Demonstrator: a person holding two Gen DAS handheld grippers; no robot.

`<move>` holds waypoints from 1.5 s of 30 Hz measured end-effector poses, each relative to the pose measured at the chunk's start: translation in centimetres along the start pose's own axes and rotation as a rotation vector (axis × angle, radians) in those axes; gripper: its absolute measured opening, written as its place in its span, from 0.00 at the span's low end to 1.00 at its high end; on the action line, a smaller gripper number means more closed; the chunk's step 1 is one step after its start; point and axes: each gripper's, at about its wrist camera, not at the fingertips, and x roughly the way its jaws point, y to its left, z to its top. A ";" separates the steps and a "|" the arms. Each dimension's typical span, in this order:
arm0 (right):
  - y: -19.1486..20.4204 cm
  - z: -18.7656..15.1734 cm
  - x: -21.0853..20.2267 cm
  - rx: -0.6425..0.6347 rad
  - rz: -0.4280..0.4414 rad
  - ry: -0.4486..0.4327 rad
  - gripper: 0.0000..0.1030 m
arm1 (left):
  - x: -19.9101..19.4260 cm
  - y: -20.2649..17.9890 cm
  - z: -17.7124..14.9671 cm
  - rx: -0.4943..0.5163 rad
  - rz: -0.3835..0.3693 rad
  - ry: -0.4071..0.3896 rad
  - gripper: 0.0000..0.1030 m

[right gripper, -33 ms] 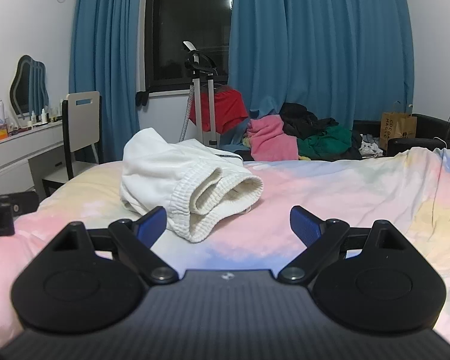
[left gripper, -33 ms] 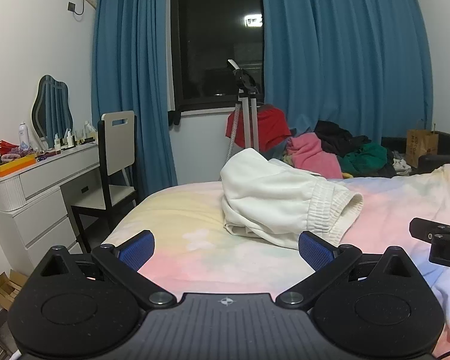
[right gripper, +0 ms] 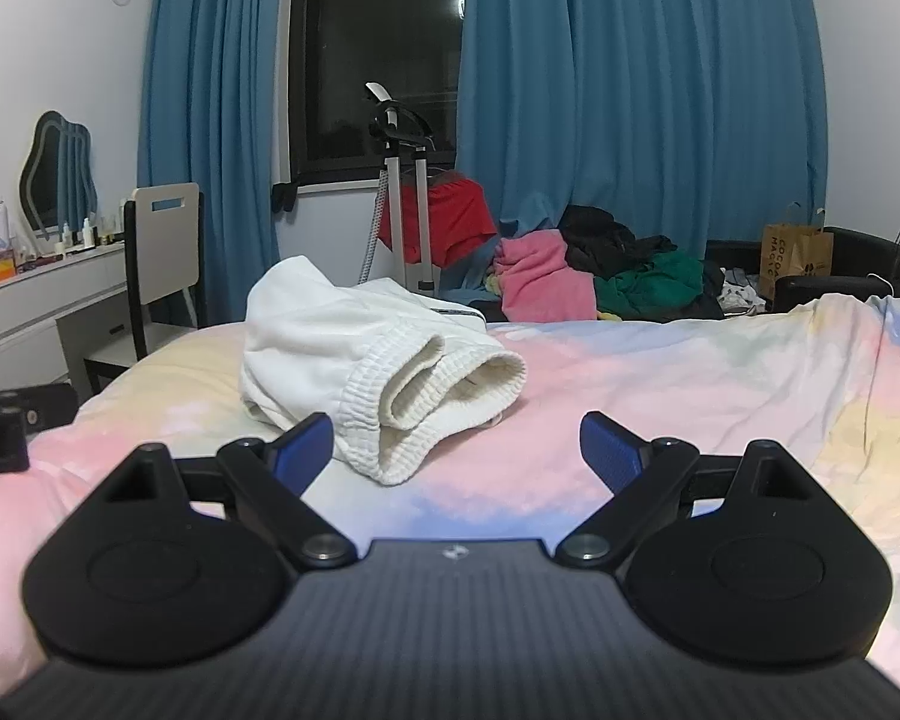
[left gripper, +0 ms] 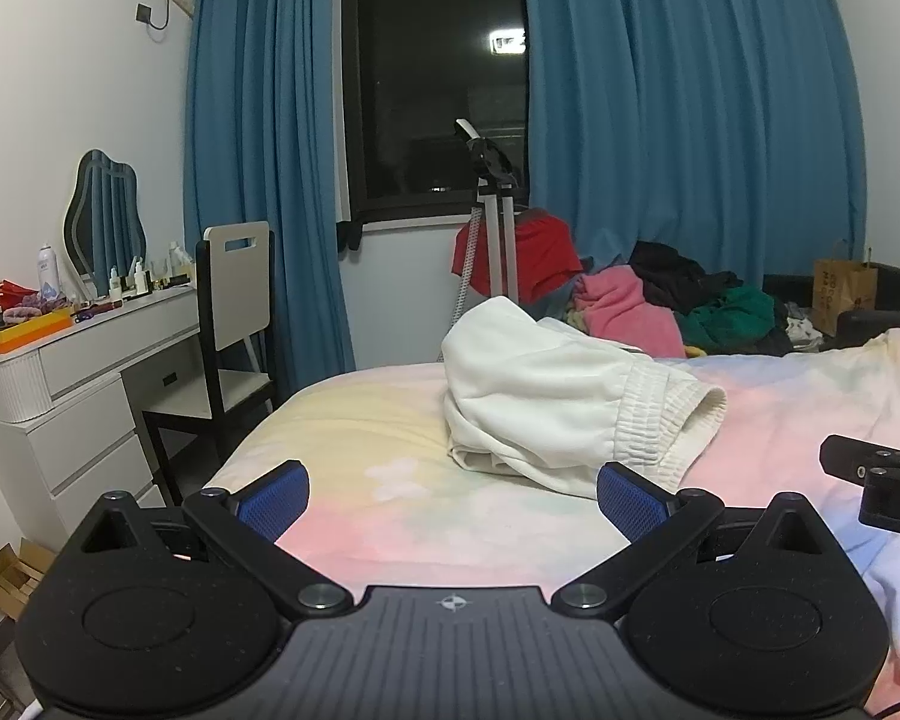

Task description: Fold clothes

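Observation:
A crumpled white garment (left gripper: 546,396) with a ribbed elastic waistband (right gripper: 426,396) lies bunched on the pastel bed sheet (left gripper: 378,420). My left gripper (left gripper: 450,489) is open just short of the garment's near edge, with its blue pads (left gripper: 273,495) wide apart and nothing between them. My right gripper (right gripper: 456,444) is open too, and the waistband end lies just beyond its left finger without touching it. In each wrist view the other gripper shows at the frame's edge: the right gripper's body (left gripper: 876,474) and the left gripper's body (right gripper: 0,432).
A chair (left gripper: 237,300) and a white dresser (left gripper: 90,372) with bottles stand left of the bed. Beyond the bed are a garment steamer stand (left gripper: 498,228), a pile of coloured clothes (left gripper: 660,306), a paper bag (left gripper: 843,294) and blue curtains (left gripper: 690,120).

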 end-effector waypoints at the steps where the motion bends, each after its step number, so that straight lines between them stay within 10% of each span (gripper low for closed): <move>1: 0.0 0.0 0.0 0.000 0.000 -0.002 0.88 | 0.0 0.0 0.0 0.000 0.000 -0.002 1.00; 45: -0.5 0.3 -0.6 0.044 -0.013 -0.002 0.88 | -0.2 0.6 -0.3 -0.016 0.004 -0.010 1.00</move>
